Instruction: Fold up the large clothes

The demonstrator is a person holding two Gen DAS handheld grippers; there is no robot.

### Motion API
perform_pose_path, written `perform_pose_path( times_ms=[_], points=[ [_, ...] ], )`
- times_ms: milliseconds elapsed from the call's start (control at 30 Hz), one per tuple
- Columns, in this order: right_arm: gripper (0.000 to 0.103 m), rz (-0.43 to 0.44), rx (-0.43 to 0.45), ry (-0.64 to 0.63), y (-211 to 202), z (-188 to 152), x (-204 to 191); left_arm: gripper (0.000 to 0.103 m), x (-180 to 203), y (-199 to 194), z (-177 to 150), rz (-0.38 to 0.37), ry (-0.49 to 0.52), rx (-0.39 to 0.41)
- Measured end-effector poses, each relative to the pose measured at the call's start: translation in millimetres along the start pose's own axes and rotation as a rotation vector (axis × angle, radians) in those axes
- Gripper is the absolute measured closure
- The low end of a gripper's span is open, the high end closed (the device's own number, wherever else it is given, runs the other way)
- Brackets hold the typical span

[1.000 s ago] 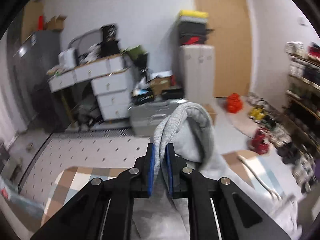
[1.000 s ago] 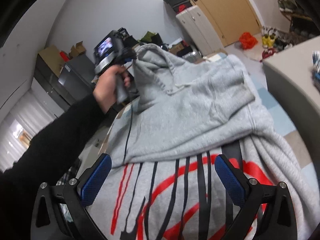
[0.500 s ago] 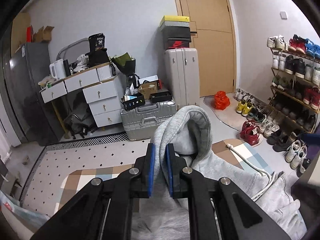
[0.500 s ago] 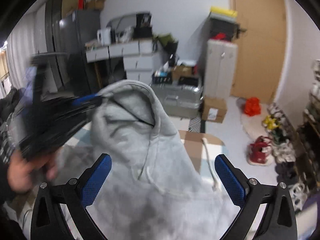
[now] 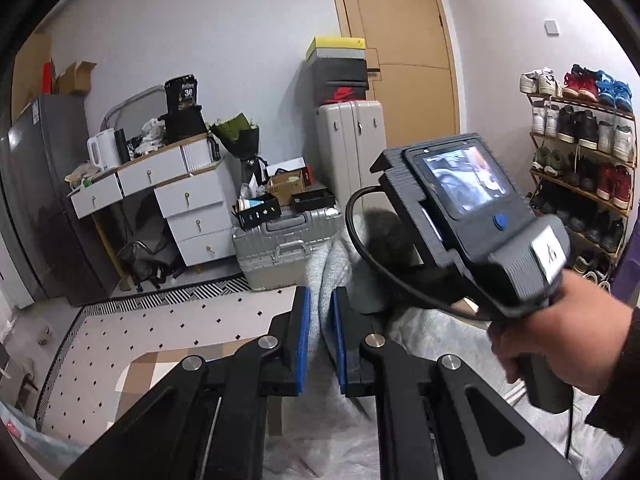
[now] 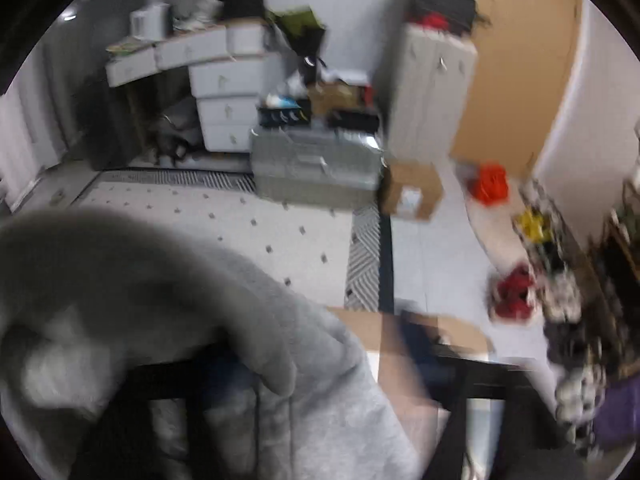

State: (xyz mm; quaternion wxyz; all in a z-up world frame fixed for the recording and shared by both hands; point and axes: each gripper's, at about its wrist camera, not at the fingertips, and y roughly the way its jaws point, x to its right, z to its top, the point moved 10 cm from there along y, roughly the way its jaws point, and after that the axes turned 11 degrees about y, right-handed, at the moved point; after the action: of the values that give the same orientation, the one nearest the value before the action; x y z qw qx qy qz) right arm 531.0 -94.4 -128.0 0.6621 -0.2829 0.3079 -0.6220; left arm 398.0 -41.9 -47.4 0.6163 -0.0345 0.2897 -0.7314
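Note:
A grey hoodie [image 5: 327, 268] hangs by its hood edge from my left gripper [image 5: 320, 336], which is shut on the fabric. To the right in the left wrist view, a hand [image 5: 560, 344] holds the right gripper's body with its screen [image 5: 464, 184]; its tips are hidden beyond the hood. The right wrist view is blurred. There the hoodie [image 6: 192, 300] bulges at lower left, and the jaws of my right gripper [image 6: 320, 352] are closing around the hood's rim. The left pad [image 6: 224, 364] is at the cloth. The right pad [image 6: 416, 336] still stands apart from it.
Ahead on the floor are a silver suitcase [image 5: 280, 248], white drawers [image 5: 192, 208] and an upright pale suitcase [image 5: 352, 152] with boxes on top. A shoe rack [image 5: 580, 152] lines the right wall. A cardboard box [image 6: 412, 192] and a red bag [image 6: 488, 184] stand near the door.
The right gripper swung from over the hoodie's body up to the hood beside the left gripper, and its jaws narrowed. The left gripper kept its hold and barely moved.

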Motion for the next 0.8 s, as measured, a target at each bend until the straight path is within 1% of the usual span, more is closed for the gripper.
perform_pose_path(
  times_ms=[33, 67, 133, 200, 267, 300, 367, 400, 467, 500, 533, 567, 633, 700, 733, 800],
  points=[
    [0.077, -0.028, -0.006, 0.011, -3, 0, 4, 0.096, -1, 2, 1, 0.004, 0.005, -0.003],
    [0.085, -0.020, 0.008, 0.016, -10, 4, 5, 0.096, -4, 4, 3, 0.005, 0.004, -0.016],
    [0.089, 0.001, 0.090, 0.017, -39, 11, 7, 0.096, -16, 2, 8, 0.008, -0.036, -0.007],
    [0.091, 0.004, 0.171, 0.012, -73, 14, 14, 0.096, -28, -1, 10, 0.022, -0.081, -0.013],
    [0.092, -0.006, 0.217, -0.007, -97, 13, 18, 0.096, -36, -4, 8, -0.009, -0.149, -0.051],
    [0.092, -0.016, 0.250, -0.027, -119, 9, 21, 0.096, -40, -10, 6, -0.016, -0.191, -0.069],
    [0.093, -0.032, 0.275, -0.070, -148, 2, 21, 0.096, -47, -25, 5, 0.009, -0.231, -0.066],
    [0.093, -0.026, 0.279, -0.089, -164, -2, 20, 0.096, -49, -33, 5, 0.010, -0.255, -0.059],
    [0.093, -0.015, 0.290, -0.102, -189, -12, 20, 0.096, -55, -55, 3, -0.033, -0.335, -0.066],
    [0.093, 0.005, 0.277, -0.109, -206, -26, 20, 0.096, -57, -65, 0, -0.055, -0.380, -0.066],
    [0.093, 0.003, 0.278, -0.120, -218, -36, 19, 0.096, -58, -79, -3, -0.081, -0.425, -0.068],
    [0.093, 0.013, 0.269, -0.127, -228, -50, 18, 0.096, -56, -86, -7, -0.099, -0.444, -0.073],
    [0.093, 0.045, 0.229, -0.112, -241, -76, 17, 0.096, -45, -107, -19, -0.167, -0.479, -0.097],
    [0.093, 0.071, 0.206, -0.113, -249, -96, 13, 0.096, -28, -117, -32, -0.214, -0.471, -0.130],
    [0.093, 0.068, 0.192, -0.126, -253, -104, 11, 0.096, -13, -125, -42, -0.234, -0.438, -0.152],
    [0.093, 0.067, 0.179, -0.135, -258, -110, 8, 0.094, 5, -129, -52, -0.240, -0.373, -0.175]
  ],
)
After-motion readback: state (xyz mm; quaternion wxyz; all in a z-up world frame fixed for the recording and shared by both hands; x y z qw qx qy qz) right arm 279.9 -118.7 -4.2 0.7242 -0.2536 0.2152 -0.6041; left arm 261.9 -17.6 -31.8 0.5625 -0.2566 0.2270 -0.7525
